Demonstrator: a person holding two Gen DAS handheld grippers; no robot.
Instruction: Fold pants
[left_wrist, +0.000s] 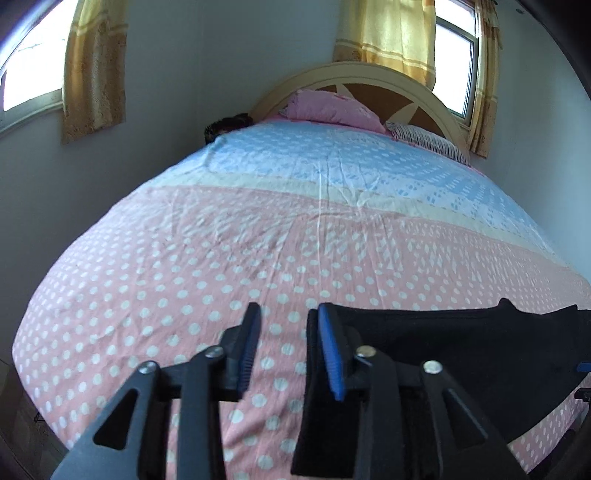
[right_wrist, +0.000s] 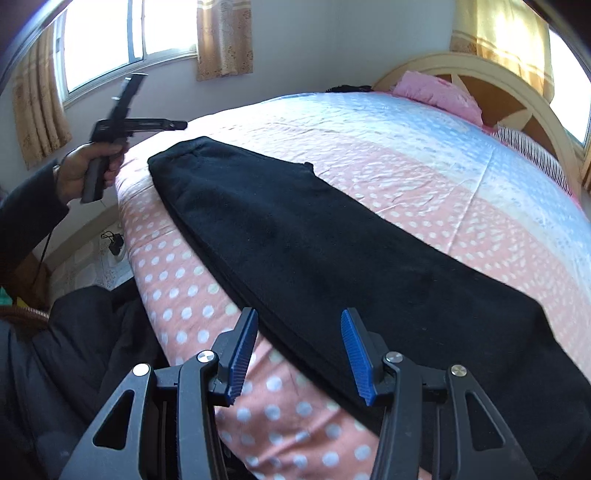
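Our right gripper (right_wrist: 301, 356) hangs open and empty over the near edge of the pants (right_wrist: 332, 243), and our left gripper (left_wrist: 290, 349) is open too, holding nothing, just beside one end of them. We think the black pants — lying long and flat across the bed (right_wrist: 424, 155) — are already folded leg on leg, so the fold across is still left. We can find no words or labels to read.

No legible text, labels or signs.
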